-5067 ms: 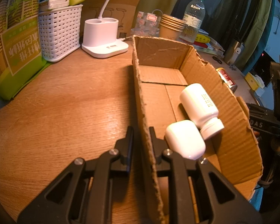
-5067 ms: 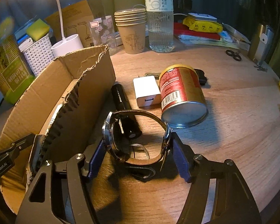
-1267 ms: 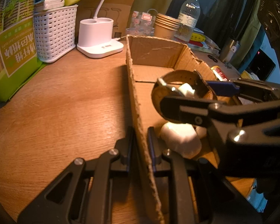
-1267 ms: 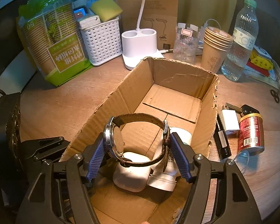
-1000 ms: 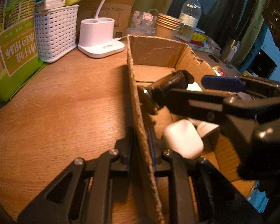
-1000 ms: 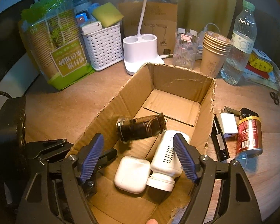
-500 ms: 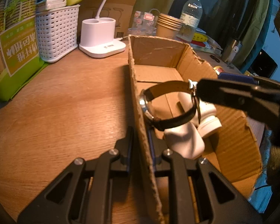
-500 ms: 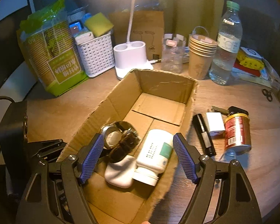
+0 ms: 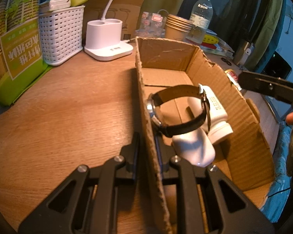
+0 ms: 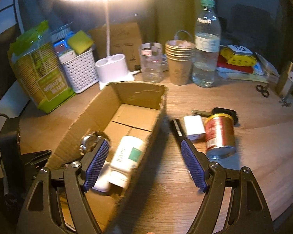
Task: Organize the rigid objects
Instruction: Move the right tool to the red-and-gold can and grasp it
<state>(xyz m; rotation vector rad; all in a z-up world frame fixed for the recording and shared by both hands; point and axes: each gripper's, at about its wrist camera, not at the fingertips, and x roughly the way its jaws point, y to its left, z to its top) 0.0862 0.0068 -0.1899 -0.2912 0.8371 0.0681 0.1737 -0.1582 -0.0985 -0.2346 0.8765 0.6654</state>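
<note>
Over table [image 10: 254, 156], right gripper [image 10: 144, 167] empty, agape

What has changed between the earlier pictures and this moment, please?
The right gripper carried the watch from the table into the box, let it go, and has drawn back over the box's wall, open and empty. The watch now rests on the case and bottle. The left gripper stays shut on the box's wall; the can has not moved.

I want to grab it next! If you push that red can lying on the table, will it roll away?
Probably. The red can lies on its side on the smooth wooden table, so a sideways nudge should roll it. Its metal looks stiff, perhaps slippery.
</note>
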